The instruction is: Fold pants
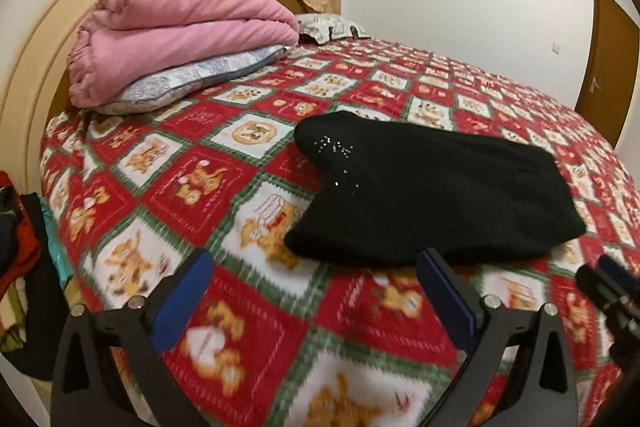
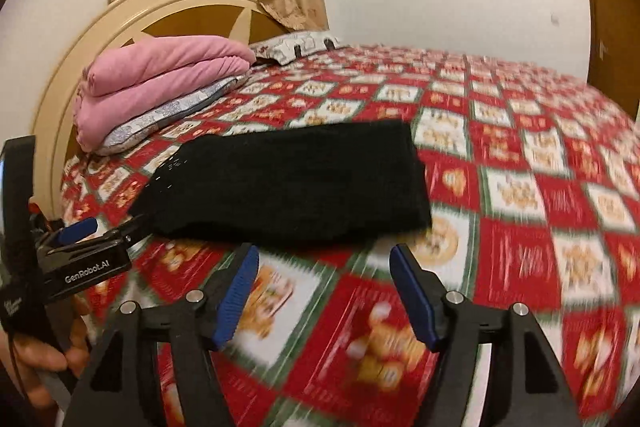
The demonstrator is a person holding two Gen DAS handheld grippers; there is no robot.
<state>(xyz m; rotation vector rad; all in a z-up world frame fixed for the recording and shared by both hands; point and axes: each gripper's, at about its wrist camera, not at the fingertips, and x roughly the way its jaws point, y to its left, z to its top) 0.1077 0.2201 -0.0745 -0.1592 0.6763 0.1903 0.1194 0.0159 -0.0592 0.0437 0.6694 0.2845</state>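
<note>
Black pants (image 1: pixel 432 191) lie folded into a compact bundle on the bed, with small sparkling dots near one corner. They also show in the right wrist view (image 2: pixel 292 183). My left gripper (image 1: pixel 316 267) is open and empty, just short of the bundle's near edge. My right gripper (image 2: pixel 324 259) is open and empty, also just short of the bundle's near edge. The left gripper's body (image 2: pixel 80 259) shows at the left of the right wrist view, held by a hand. The right gripper's tip (image 1: pixel 608 283) shows at the right edge of the left wrist view.
The bed has a red, green and white checkered bear-print blanket (image 1: pixel 240 307). A folded pink blanket (image 1: pixel 180 39) sits on a grey pillow (image 1: pixel 192 83) by the cream headboard (image 1: pixel 48 59). A pile of clothes (image 1: pixel 20 247) lies beside the bed at left. A door (image 1: pixel 604 59) is at right.
</note>
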